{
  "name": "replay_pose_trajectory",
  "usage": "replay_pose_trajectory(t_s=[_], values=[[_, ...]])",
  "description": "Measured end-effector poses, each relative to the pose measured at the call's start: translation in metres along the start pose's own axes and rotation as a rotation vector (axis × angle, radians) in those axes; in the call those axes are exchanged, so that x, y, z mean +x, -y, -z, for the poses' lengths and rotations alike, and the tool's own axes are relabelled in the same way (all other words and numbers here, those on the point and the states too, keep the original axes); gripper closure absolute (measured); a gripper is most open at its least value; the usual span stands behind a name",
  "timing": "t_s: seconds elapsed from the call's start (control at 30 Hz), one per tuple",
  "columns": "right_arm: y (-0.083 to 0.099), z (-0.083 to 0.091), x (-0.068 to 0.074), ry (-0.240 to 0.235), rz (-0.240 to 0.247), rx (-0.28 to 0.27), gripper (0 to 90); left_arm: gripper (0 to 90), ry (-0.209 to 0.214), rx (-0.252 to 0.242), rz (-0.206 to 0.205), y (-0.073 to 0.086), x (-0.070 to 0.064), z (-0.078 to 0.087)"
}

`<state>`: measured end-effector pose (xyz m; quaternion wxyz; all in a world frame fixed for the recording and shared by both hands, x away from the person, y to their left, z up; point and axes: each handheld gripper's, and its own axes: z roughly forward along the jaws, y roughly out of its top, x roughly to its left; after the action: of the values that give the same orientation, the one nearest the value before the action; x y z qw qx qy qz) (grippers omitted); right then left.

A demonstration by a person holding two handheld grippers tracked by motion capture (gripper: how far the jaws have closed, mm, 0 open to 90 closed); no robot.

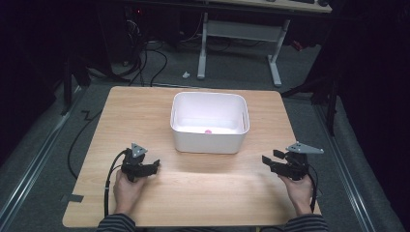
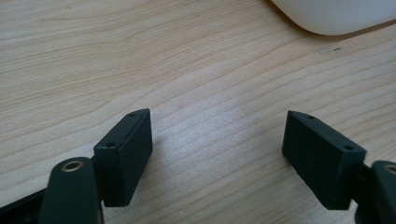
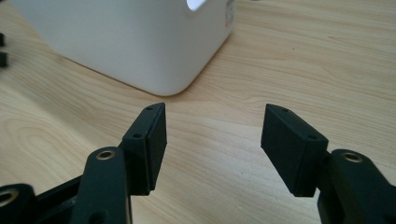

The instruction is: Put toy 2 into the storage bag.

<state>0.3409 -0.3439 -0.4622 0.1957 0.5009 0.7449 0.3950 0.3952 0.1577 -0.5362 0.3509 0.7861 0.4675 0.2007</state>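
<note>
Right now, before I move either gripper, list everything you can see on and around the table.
bin: one, white, rectangular with rounded corners, open top, at the middle of the table toward its far side
small object: one, pink, on the bin's floor near its front wall; too small to identify
table: one, light wood top
desk: one, white legs, on the floor beyond the table
cables: several, black, on the grey floor past the table's far left corner
left gripper: one, black, jaws open, on the near left of the table, nothing between the jaws
right gripper: one, black, jaws open, on the near right, nothing between the jaws
hands: two, one on each gripper, striped sleeves at the bottom edge
</note>
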Motion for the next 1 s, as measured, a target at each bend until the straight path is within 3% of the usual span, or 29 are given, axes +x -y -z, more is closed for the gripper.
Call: replay_pose_trajectory(t_s=[0.3,0.4,0.53,1.0], values=[[0.002,-0.016,-0.003,0.005,-0.021,0.010,40.9,24.0,0.005,0.001,-0.004,0.000,0.000,0.000],[0.006,-0.023,-0.002,0.031,-0.004,0.017,40.4,24.0,0.005,0.001,-0.003,0.000,0.000,0.000],[0.011,-0.030,-0.004,0.047,-0.018,0.018,39.1,24.0,0.005,0.001,-0.004,0.000,0.000,0.000],[0.027,-0.057,-0.010,0.130,-0.019,0.095,35.7,24.1,0.004,0.001,-0.003,0.000,0.000,0.000]])
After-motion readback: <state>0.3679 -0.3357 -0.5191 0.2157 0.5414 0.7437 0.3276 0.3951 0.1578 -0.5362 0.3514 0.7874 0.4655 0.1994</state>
